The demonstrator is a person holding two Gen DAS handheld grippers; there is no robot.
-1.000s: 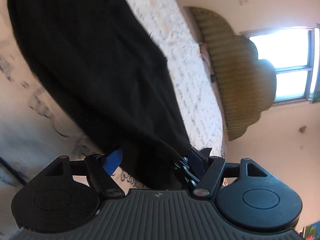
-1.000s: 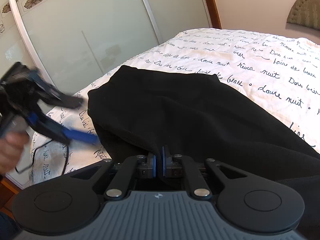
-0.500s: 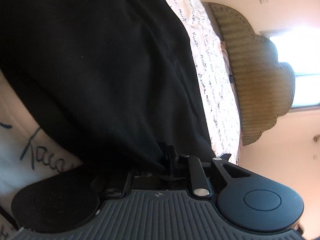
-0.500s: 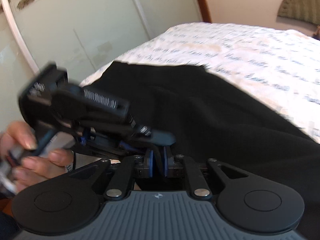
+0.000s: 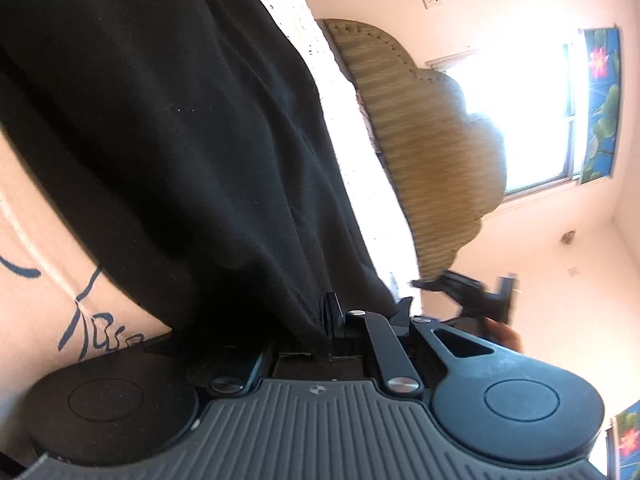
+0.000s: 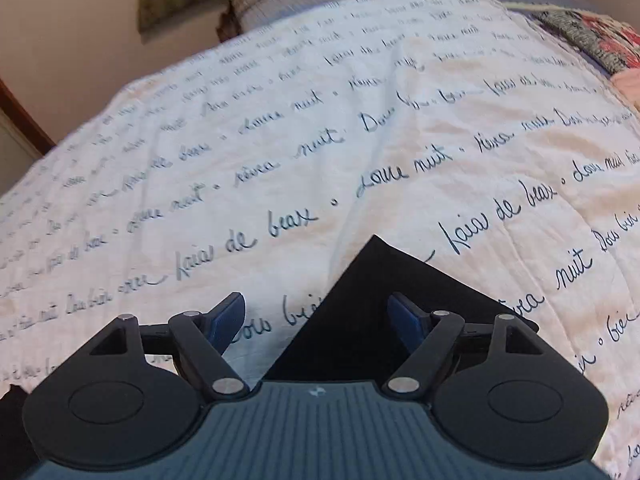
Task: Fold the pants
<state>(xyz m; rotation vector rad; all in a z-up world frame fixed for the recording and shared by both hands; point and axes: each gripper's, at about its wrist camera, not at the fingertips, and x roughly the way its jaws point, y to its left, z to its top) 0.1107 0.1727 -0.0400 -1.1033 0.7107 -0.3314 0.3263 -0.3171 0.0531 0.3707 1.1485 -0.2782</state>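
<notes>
The black pants [image 5: 168,128] lie on a white bedspread [image 6: 360,152] printed with dark script. My left gripper [image 5: 326,320] is shut on a bunched edge of the pants, and the cloth fills most of the left wrist view. My right gripper [image 6: 316,316] is open and empty, its blue pads [image 6: 228,316] spread wide. A flat black corner of the pants [image 6: 380,300] lies under and between them. The right gripper also shows blurred in the left wrist view [image 5: 476,292], off to the right.
A padded olive headboard [image 5: 432,140] stands at the bed's head, with a bright window [image 5: 520,120] behind it. A patterned quilt [image 6: 592,36] lies at the far right of the bed. A pillow edge [image 6: 280,0] sits below the headboard.
My right gripper has let go of the pants, opened and swung toward the head of the bed. My left gripper has closed on the pants' edge.
</notes>
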